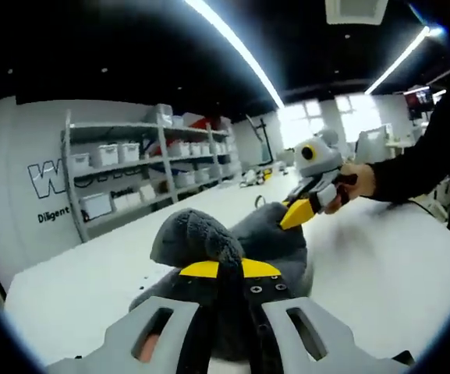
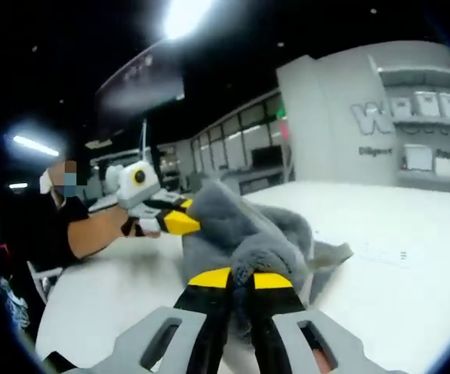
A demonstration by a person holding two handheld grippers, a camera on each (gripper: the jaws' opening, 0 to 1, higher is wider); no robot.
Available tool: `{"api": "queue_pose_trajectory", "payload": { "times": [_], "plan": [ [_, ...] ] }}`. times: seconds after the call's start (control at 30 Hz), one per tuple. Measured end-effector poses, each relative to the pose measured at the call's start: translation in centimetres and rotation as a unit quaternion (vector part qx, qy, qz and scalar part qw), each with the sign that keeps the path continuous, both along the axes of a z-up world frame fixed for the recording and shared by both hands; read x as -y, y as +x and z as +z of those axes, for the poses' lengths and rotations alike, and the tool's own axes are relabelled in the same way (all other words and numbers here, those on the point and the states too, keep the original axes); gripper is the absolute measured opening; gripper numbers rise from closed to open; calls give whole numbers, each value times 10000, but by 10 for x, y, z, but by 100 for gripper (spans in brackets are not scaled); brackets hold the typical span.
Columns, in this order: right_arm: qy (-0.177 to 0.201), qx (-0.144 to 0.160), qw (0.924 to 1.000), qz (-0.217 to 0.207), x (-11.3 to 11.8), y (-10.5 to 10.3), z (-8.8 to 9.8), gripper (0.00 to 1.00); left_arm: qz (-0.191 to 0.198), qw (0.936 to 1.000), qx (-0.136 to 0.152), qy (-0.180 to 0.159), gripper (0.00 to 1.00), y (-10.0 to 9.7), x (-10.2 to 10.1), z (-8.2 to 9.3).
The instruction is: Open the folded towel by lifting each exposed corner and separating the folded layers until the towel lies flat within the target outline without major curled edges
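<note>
A grey fluffy towel (image 1: pixel 201 238) lies bunched on the white table (image 1: pixel 380 265), partly lifted off it. In the left gripper view my left gripper (image 1: pixel 228 269) is shut on a raised fold of the towel, its yellow tips pressed together on the cloth. The right gripper (image 1: pixel 298 213) enters from the right, held by a hand (image 1: pixel 357 181), its yellow tips on the towel's far edge. In the right gripper view my right gripper (image 2: pixel 240 279) is shut on a hump of the towel (image 2: pixel 244 222). The left gripper (image 2: pixel 179 222) grips the cloth's far side there.
Metal shelves (image 1: pixel 143 167) with white bins stand along the wall past the table's far edge. The table (image 2: pixel 396 265) stretches bare to the right in the right gripper view. A person's dark sleeve (image 1: pixel 419 160) reaches over the table, with more benches behind.
</note>
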State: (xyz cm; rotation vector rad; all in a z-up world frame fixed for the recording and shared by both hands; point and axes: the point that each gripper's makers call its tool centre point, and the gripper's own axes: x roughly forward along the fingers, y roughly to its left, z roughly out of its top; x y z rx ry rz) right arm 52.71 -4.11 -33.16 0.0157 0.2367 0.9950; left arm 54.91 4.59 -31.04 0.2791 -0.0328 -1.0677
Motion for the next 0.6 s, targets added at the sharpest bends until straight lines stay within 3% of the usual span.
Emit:
{"api": "queue_pose_trajectory", "payload": {
  "times": [0.1,0.3,0.6],
  "plan": [
    [-152,103,9998,117,-1,-9,-4,3,-186,9989,283,314,6,-13,4,-6],
    [-247,131,9994,207,0,-20,-9,3,-332,9969,526,488,6,-32,9,-10],
    [-406,141,9986,294,1,-34,-15,4,-402,9941,681,737,6,-43,10,-15]
  ]
}}
